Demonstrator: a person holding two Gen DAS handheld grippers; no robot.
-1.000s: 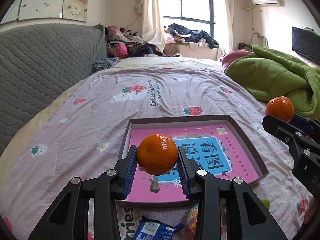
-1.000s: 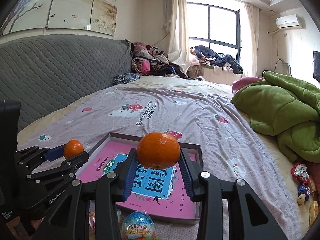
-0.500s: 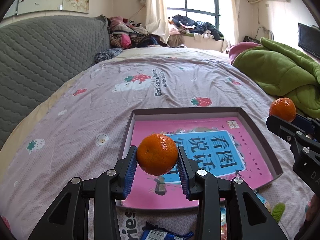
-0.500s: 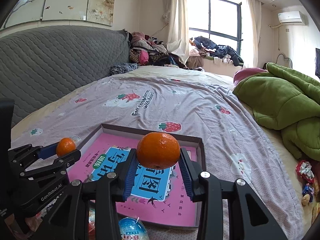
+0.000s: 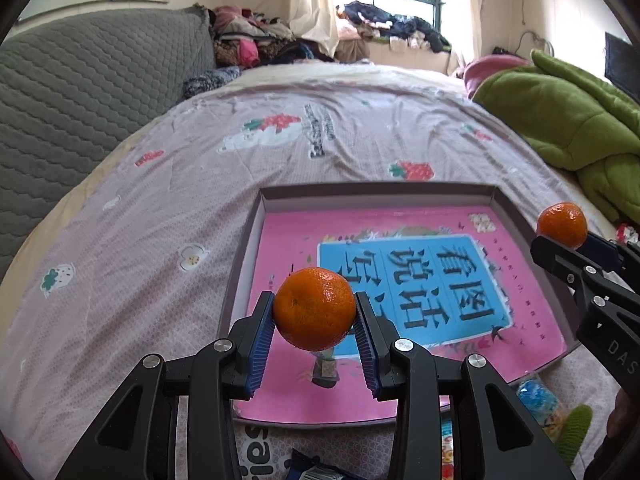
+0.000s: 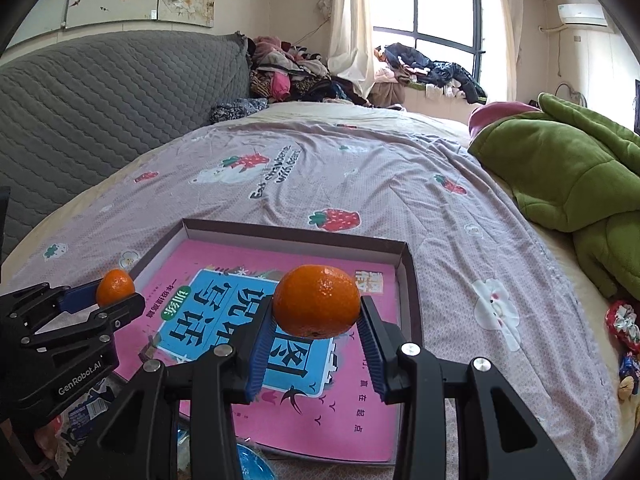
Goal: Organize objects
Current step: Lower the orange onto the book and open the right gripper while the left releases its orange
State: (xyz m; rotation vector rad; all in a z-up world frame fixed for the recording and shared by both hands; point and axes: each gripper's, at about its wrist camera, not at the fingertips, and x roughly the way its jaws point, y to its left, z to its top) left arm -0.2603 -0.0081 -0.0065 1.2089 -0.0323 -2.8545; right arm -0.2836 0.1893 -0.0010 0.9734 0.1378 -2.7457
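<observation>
My left gripper point(image 5: 314, 316) is shut on an orange tangerine point(image 5: 314, 314) and holds it above the near left part of a shallow box point(image 5: 376, 194) that lies on the bed with a pink book point(image 5: 532, 320) inside. My right gripper point(image 6: 317, 308) is shut on a second tangerine point(image 6: 317, 301) above the box's point(image 6: 296, 232) near right part, over the pink book point(image 6: 352, 424). The right gripper and its tangerine point(image 5: 562, 219) show at the right edge of the left wrist view. The left gripper's tangerine point(image 6: 115, 287) shows at the left of the right wrist view.
The box lies on a purple strawberry-print sheet point(image 5: 168, 216). A green blanket point(image 6: 560, 176) is piled on the right. A grey headboard point(image 6: 100, 92) runs along the left. Snack packets point(image 5: 536, 396) lie near the box's front edge, and small wrapped items point(image 6: 624, 328) at the right.
Both grippers have moved forward and tilted down over the box, each still holding its tangerine. The box now looks larger and closer in both views.
</observation>
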